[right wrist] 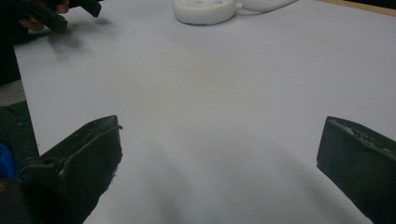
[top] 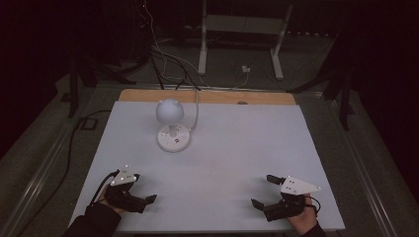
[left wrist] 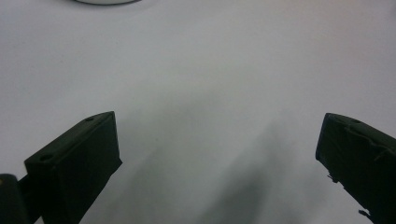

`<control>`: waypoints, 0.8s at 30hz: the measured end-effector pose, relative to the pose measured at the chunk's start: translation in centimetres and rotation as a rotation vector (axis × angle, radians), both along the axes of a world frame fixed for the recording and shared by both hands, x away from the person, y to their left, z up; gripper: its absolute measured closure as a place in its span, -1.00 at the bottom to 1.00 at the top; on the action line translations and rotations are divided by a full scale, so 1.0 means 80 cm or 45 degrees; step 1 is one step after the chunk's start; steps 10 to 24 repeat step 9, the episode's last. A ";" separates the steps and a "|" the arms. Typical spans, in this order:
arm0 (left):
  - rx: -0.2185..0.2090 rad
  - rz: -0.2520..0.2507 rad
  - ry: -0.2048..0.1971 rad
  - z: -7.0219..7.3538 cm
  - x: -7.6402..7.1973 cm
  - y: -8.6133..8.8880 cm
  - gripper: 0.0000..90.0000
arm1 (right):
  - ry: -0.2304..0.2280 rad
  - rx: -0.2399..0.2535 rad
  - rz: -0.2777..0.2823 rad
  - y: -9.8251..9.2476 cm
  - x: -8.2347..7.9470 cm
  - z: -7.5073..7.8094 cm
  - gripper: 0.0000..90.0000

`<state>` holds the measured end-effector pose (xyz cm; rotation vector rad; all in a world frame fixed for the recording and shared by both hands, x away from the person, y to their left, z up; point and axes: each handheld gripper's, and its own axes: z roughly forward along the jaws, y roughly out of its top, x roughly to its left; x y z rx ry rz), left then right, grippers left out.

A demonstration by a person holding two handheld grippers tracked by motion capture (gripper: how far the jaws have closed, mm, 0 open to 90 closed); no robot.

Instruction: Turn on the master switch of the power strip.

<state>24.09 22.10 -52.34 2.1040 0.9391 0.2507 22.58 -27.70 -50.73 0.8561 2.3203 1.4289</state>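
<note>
A white sheet covers the desk (top: 217,163), bare wood showing along its far edge, in a dark room with cables on the floor (top: 163,64). A small white round-headed lamp (top: 172,126) stands far-left. Left claw (top: 141,190) and right claw (top: 263,191), both spread, empty, rest near the front corners.
</note>
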 end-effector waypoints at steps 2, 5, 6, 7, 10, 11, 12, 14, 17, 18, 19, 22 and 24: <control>0.002 -0.005 -0.004 -0.001 -0.001 -0.002 -0.99 | -0.002 -0.002 0.002 0.000 0.000 0.000 -1.00; 0.003 -0.015 0.000 -0.001 0.001 -0.005 -0.99 | 0.002 -0.002 0.003 0.001 0.001 -0.001 -1.00; 0.007 -0.012 -0.003 -0.002 0.002 -0.005 -0.99 | 0.001 -0.005 0.004 0.001 0.000 -0.001 -1.00; 0.012 -0.010 -0.004 -0.002 0.002 -0.006 -0.99 | 0.000 -0.004 0.005 0.001 0.000 -0.001 -1.00; 0.012 -0.010 -0.009 -0.002 0.002 -0.007 -0.99 | 0.001 -0.005 0.006 0.002 0.001 -0.001 -1.00; 0.012 -0.010 -0.009 -0.002 0.002 -0.007 -0.99 | 0.001 -0.005 0.006 0.002 0.001 -0.001 -1.00; 0.012 -0.010 -0.009 -0.002 0.002 -0.007 -0.99 | 0.001 -0.005 0.006 0.002 0.001 -0.001 -1.00; 0.012 -0.010 -0.009 -0.002 0.002 -0.007 -0.99 | 0.001 -0.005 0.006 0.002 0.001 -0.001 -1.00; 0.012 -0.010 -0.009 -0.002 0.002 -0.007 -0.99 | 0.001 -0.005 0.006 0.002 0.001 -0.001 -1.00; 0.012 -0.010 -0.009 -0.002 0.002 -0.007 -0.99 | 0.001 -0.005 0.006 0.002 0.001 -0.001 -1.00; 0.012 -0.010 -0.009 -0.002 0.002 -0.007 -0.99 | 0.001 -0.005 0.006 0.002 0.001 -0.001 -1.00; 0.012 -0.010 -0.009 -0.002 0.002 -0.007 -0.99 | 0.001 -0.005 0.006 0.002 0.001 -0.001 -1.00; 0.012 -0.010 -0.009 -0.002 0.002 -0.007 -0.99 | 0.001 -0.005 0.006 0.002 0.001 -0.001 -1.00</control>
